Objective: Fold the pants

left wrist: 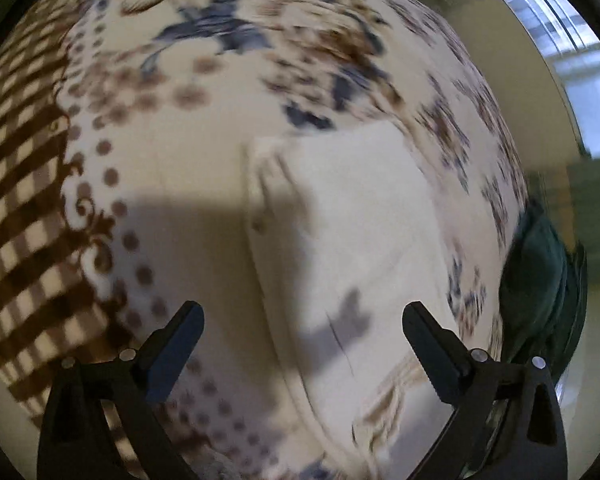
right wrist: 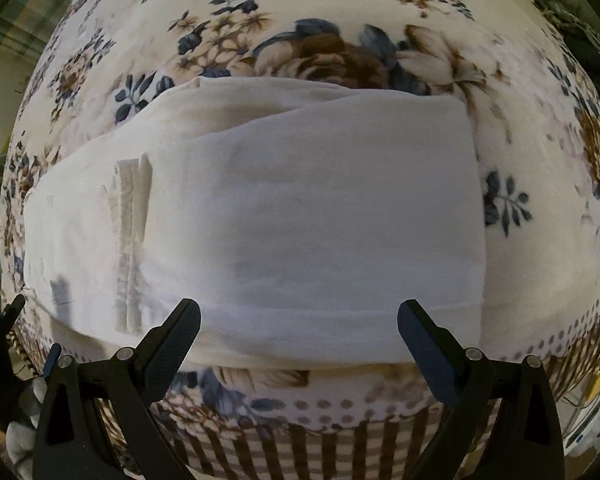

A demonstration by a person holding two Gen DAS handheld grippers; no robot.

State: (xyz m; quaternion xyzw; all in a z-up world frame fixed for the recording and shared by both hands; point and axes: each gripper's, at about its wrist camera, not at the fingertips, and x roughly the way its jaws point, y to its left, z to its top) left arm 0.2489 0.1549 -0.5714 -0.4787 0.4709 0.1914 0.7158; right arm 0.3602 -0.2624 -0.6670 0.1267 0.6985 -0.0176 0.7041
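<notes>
The cream-white fabric pants (right wrist: 284, 208) are lying folded into a broad, roughly rectangular bundle on the floral fleece blanket (right wrist: 340, 52), which is printed with blue and brown flowers and is covering the whole surface. A narrow ribbed band (right wrist: 130, 240) of the pants is showing toward the bundle's left end. The black two-finger right gripper (right wrist: 299, 320) is hovering just above the near edge of the pants, its jaws standing wide apart and holding nothing. The black left gripper (left wrist: 303, 320) is hanging over one end of the pants (left wrist: 352, 240), its jaws likewise spread wide and empty, though its view is blurring. A brown-and-cream checked border (left wrist: 24, 216) is running along the blanket's edge, and a dark green cloth (left wrist: 540, 280) is sitting just beyond the blanket.
</notes>
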